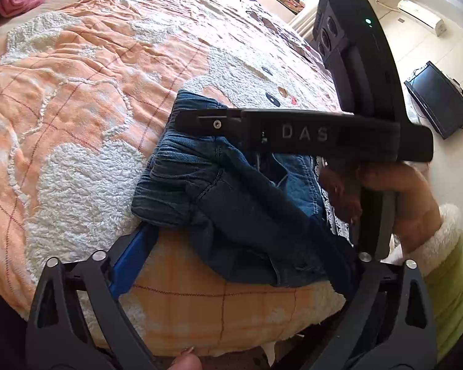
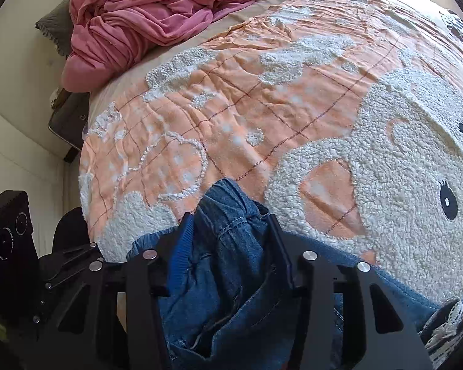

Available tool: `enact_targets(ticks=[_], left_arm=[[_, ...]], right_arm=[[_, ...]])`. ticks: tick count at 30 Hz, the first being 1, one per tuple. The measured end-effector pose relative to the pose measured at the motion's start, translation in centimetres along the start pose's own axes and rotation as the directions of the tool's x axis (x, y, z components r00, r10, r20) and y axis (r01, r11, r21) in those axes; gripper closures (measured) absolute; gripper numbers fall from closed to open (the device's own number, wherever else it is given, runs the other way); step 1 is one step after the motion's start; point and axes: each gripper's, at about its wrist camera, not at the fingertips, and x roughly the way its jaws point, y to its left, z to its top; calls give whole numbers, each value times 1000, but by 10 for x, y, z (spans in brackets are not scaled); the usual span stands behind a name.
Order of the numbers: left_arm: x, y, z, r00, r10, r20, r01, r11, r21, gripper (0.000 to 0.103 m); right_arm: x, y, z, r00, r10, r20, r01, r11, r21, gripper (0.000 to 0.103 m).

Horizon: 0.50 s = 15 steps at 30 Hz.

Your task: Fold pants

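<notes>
The left gripper [image 1: 231, 265] fills the bottom of its own view, jaws spread wide with nothing pinched: its blue-padded finger [image 1: 132, 259] rests at the near left edge of the jeans [image 1: 231, 203], while the other finger lies under or against a dark fold at the right, and contact there cannot be made out.

The bed cover [image 2: 231, 98], orange with fluffy white animal shapes, is the largest thing and carries everything. A pink sheet [image 2: 145, 15] is heaped at the far end, well apart from the work.

The jeans sit bunched near the front edge of the cover, partly folded into a thick, uneven bundle. The ribbed waistband [image 1: 166, 166] points away and left in the left wrist view; white lace trim [image 1: 330, 206] shows at the right side.

The right gripper [image 2: 228, 225] is pinching a gathered ridge of denim, fingers half closed with cloth pressed between them. In the left wrist view it crosses over the top of the bundle, the person's hand [image 1: 395, 191] holding it from the right.

So the bundle lies directly ahead of and between both tools, its long axis running roughly left to right across the left gripper's reach. The right gripper already has the cloth; the left is just beside it, so the next fold likely depends on the left taking the near edge.
</notes>
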Motion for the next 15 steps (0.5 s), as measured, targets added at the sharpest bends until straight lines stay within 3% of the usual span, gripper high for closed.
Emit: enact_targets(ticks=[1, 3, 6, 15], left_arm=[[0, 0, 0, 1000, 9, 8, -9, 1000, -2, 24], [0, 3, 2, 1000, 18, 16, -17, 1000, -16, 42], [-3, 4, 4, 1000, -22, 12, 23, 999, -37, 52], [-17, -54, 10, 997, -45, 65, 38, 993, 108, 52]], right_arm=[[-2, 2, -2, 1000, -5, 14, 5, 1000, -7, 64], [-9, 4, -4, 999, -14, 43, 15, 1000, -14, 69], [-29, 5, -8, 994, -10, 106, 11, 1000, -8, 71], [-118, -10, -36, 952, 28, 305, -29, 1000, -1, 71]])
